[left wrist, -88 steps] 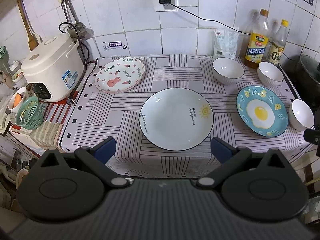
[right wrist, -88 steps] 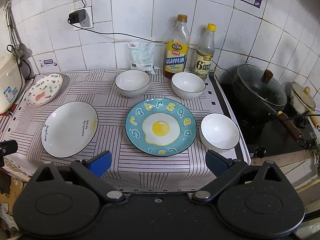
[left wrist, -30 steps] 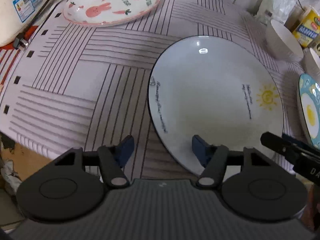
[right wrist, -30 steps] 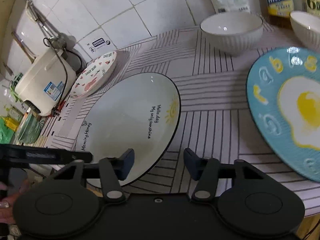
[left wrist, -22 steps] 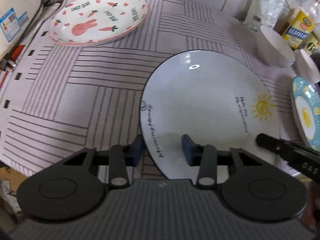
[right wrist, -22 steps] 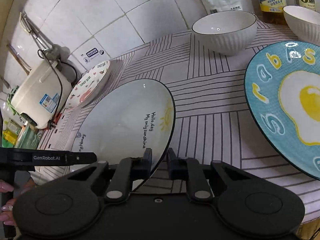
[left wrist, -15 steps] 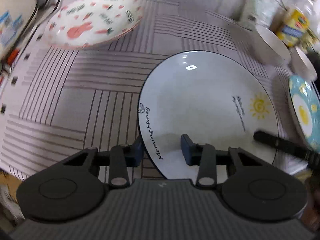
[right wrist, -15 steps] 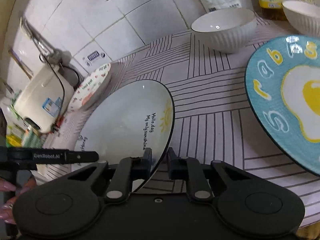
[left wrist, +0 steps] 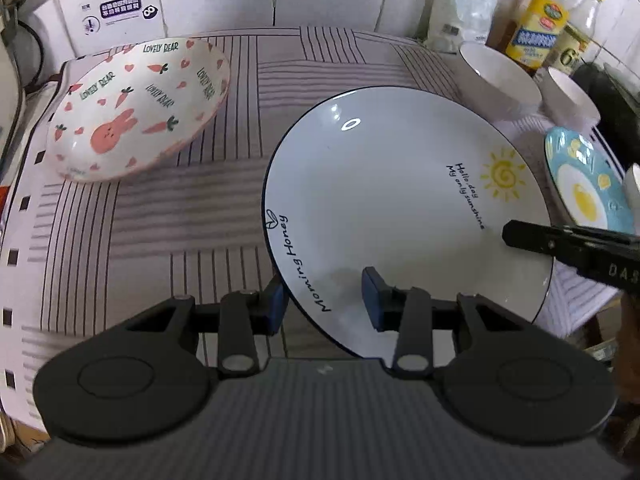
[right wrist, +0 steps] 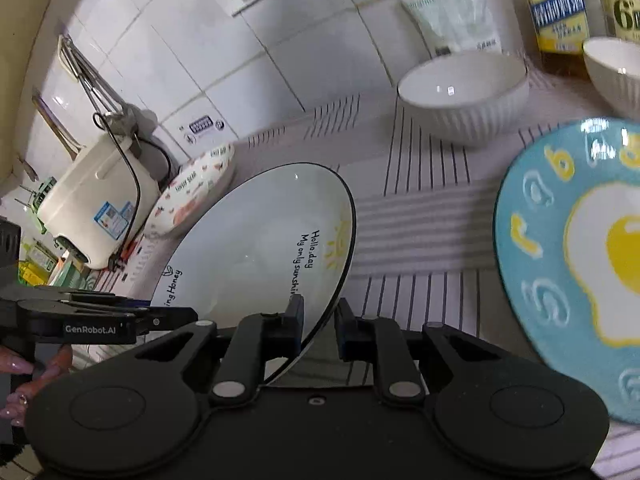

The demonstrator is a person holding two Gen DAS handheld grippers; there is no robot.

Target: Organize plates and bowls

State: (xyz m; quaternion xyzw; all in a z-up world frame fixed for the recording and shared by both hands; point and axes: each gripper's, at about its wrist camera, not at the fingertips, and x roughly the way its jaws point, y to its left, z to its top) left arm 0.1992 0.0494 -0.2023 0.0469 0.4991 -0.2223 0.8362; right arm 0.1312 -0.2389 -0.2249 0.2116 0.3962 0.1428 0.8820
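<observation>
Sun plate (left wrist: 400, 208) sits mid-cloth, gripped on both sides: left gripper (left wrist: 324, 300) pinches its rim at 7 o'clock, right gripper (right wrist: 319, 322) clamps 5 o'clock (likely sharing the load), probably bound for the rabbit plate (left wrist: 140, 108) at 10 o'clock.

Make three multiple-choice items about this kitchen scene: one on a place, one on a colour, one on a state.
1. Where is the rabbit-and-carrot plate?
A. beside the rice cooker
B. on the egg plate
C. inside a bowl

2. What colour surrounds the fried egg on the egg plate?
A. red
B. blue
C. black

3. What does the right hand-held gripper do?
A. hangs open over a bowl
B. clamps a bottle
C. clamps the sun plate by its rim

Answers: 1 A, it lies next to the cooker; 2 B, the border is blue; 3 C, its pads press the rim.
</observation>
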